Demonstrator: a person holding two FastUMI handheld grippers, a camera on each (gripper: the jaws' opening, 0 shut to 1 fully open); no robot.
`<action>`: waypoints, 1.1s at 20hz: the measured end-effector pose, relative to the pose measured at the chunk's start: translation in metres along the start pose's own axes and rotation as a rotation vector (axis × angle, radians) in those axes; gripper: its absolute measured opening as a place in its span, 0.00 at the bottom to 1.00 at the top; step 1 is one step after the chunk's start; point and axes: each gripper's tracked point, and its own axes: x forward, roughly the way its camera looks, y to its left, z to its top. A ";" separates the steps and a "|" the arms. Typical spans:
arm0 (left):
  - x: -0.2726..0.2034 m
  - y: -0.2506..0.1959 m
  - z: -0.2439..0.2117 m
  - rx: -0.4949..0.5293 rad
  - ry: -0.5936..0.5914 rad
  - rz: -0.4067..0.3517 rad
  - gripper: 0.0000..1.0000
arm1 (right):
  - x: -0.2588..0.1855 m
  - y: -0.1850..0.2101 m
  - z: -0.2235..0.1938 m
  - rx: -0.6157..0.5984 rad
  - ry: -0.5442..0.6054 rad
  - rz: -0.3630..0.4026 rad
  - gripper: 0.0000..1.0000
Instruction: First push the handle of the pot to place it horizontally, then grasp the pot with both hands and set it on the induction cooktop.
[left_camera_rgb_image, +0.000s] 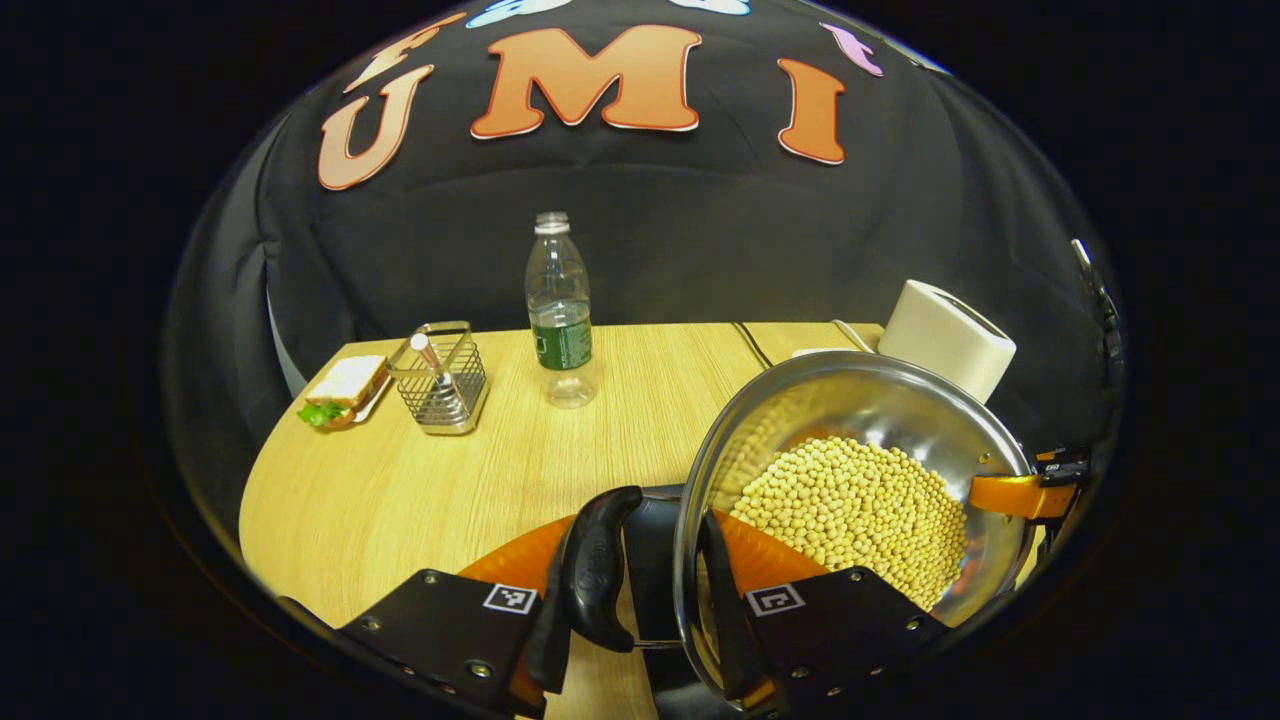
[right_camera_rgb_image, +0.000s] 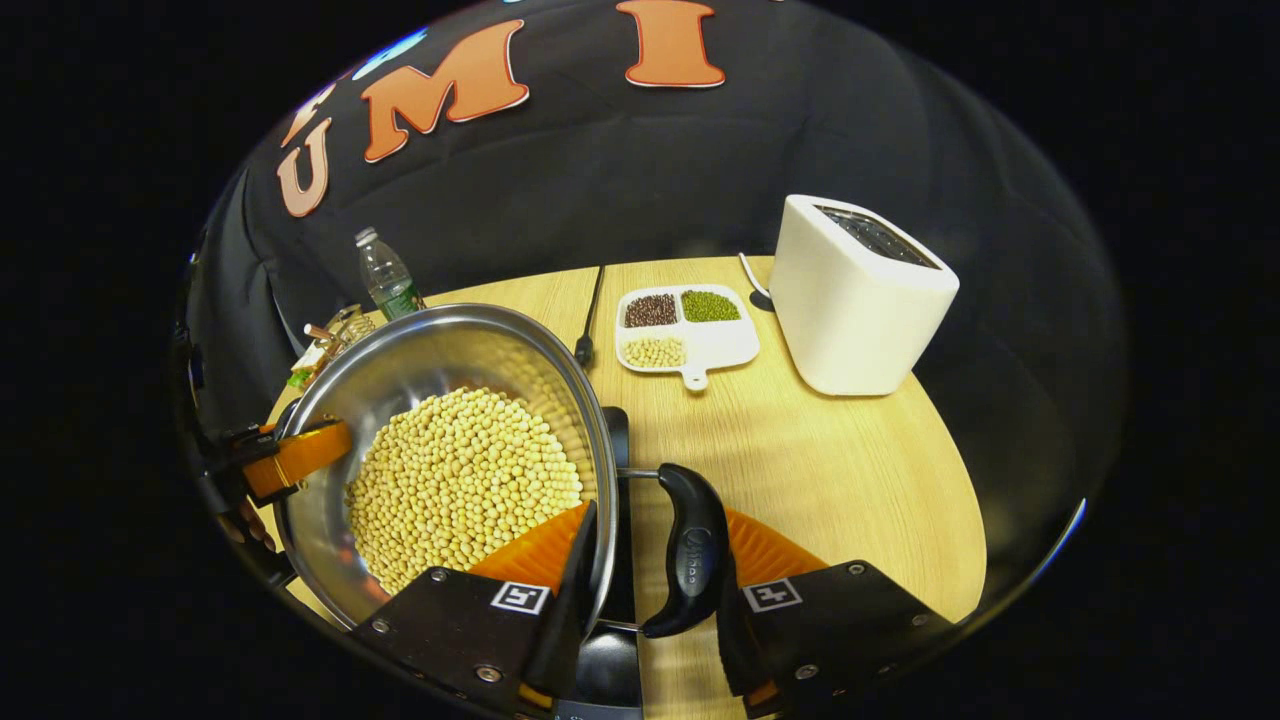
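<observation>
A steel pot (left_camera_rgb_image: 880, 400) full of soybeans (left_camera_rgb_image: 850, 510) is held from both sides. My left gripper (left_camera_rgb_image: 640, 610) is shut across its near side: one finger presses the outside of the black handle (left_camera_rgb_image: 598, 565), the other is inside the rim. My right gripper (right_camera_rgb_image: 650, 600) clamps the opposite black handle (right_camera_rgb_image: 692, 560) and the rim the same way, and its finger shows at the pot's far side (left_camera_rgb_image: 1015, 495). A black induction cooktop (right_camera_rgb_image: 617, 430) lies under the pot (right_camera_rgb_image: 430, 355). I cannot tell whether the pot rests on it.
On the wooden table (left_camera_rgb_image: 400, 500) stand a plastic bottle (left_camera_rgb_image: 560, 310), a wire caddy (left_camera_rgb_image: 442, 380) and a sandwich (left_camera_rgb_image: 345, 390). To the right are a white toaster (right_camera_rgb_image: 860, 295), a divided dish of beans (right_camera_rgb_image: 685, 325) and a black cable (right_camera_rgb_image: 590, 310).
</observation>
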 end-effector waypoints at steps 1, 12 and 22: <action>0.001 0.000 -0.001 0.001 0.002 -0.002 0.60 | -0.002 0.000 0.004 0.008 -0.004 0.001 0.56; 0.003 -0.003 -0.006 -0.004 0.016 -0.011 0.60 | 0.004 -0.003 0.013 0.002 -0.014 0.014 0.58; -0.037 0.025 0.000 -0.063 -0.016 0.002 0.95 | -0.052 -0.021 0.050 -0.135 -0.201 -0.043 0.81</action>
